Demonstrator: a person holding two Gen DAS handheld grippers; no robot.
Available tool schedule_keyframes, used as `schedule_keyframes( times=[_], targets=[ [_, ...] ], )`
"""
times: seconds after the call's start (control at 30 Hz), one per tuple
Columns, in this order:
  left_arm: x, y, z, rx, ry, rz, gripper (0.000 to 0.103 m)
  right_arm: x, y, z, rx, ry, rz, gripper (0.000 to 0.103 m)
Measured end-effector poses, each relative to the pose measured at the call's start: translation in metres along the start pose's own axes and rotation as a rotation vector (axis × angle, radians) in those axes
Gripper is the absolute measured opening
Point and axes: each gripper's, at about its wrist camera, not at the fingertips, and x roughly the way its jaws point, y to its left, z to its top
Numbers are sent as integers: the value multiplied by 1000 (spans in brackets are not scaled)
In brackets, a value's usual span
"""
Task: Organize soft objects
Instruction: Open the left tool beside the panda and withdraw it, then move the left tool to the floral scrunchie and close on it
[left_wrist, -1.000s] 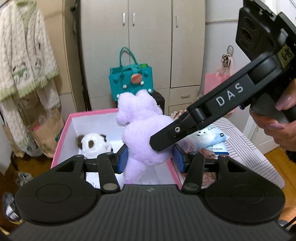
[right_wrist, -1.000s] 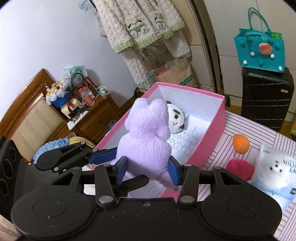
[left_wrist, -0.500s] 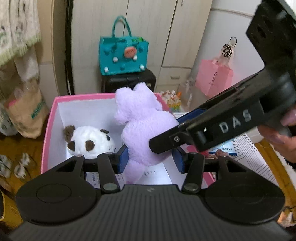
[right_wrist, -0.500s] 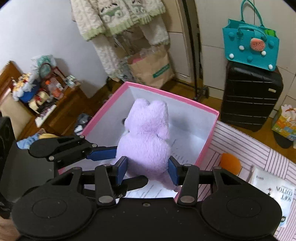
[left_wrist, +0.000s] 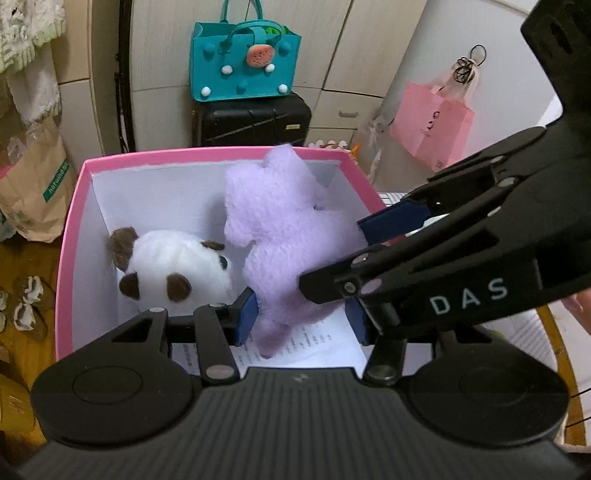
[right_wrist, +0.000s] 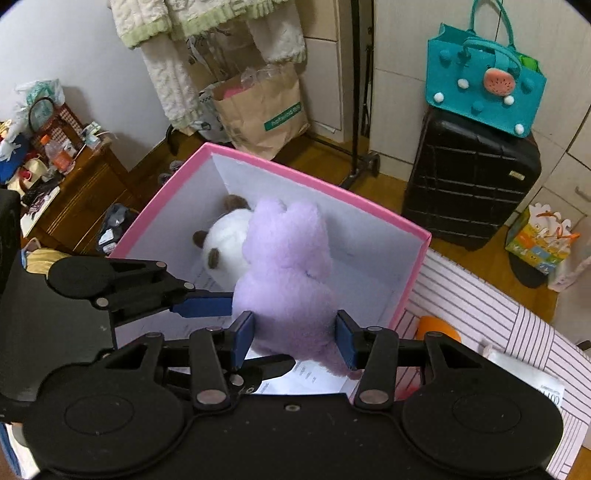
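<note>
A purple plush toy (left_wrist: 288, 236) hangs inside the pink box (left_wrist: 70, 229), beside a white panda plush (left_wrist: 173, 266) lying on printed paper on the box floor. My left gripper (left_wrist: 301, 321) is shut on the purple plush's lower body. My right gripper (right_wrist: 293, 336) is shut on the same plush (right_wrist: 291, 273) from the other side; its arm crosses the left wrist view at right. The panda (right_wrist: 225, 240) is partly hidden behind the plush in the right wrist view. The box (right_wrist: 410, 295) stands on a striped table.
An orange sponge (right_wrist: 437, 330) and a white packet (right_wrist: 524, 373) lie on the striped tablecloth (right_wrist: 498, 314) right of the box. Behind are a black suitcase (right_wrist: 469, 177) with a teal bag (right_wrist: 484, 77), a paper bag (right_wrist: 258, 107) and a wooden cabinet (right_wrist: 70, 184).
Both grippers have carried the purple plush forward over the box and lowered it inside, next to the panda. Both stay shut on it.
</note>
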Motion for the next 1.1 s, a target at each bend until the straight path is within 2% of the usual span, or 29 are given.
schedule_keyframes(
  times=[0.17, 0.23, 0.4, 0.53, 0.9, 1.1],
  targets=[
    [-1, -10, -1, 80, -7, 80, 56, -5, -2, -10, -9, -65, -4, 53],
    [-6, -13, -3, 105, -12, 93, 61, -12, -4, -17, -9, -98, 3, 53],
    [-19, -16, -5, 90, -20, 120, 61, -41, -14, -39, 1, -184, 48, 53],
    [-46, -25, -8, 112, -44, 133, 61, -75, -23, -62, 17, -251, 88, 54],
    [-123, -90, -23, 230, -73, 194, 61, -142, -19, -109, -21, -369, 106, 54],
    [-140, -126, -39, 276, -71, 193, 64, -166, -27, -151, -40, -421, 114, 54]
  ],
)
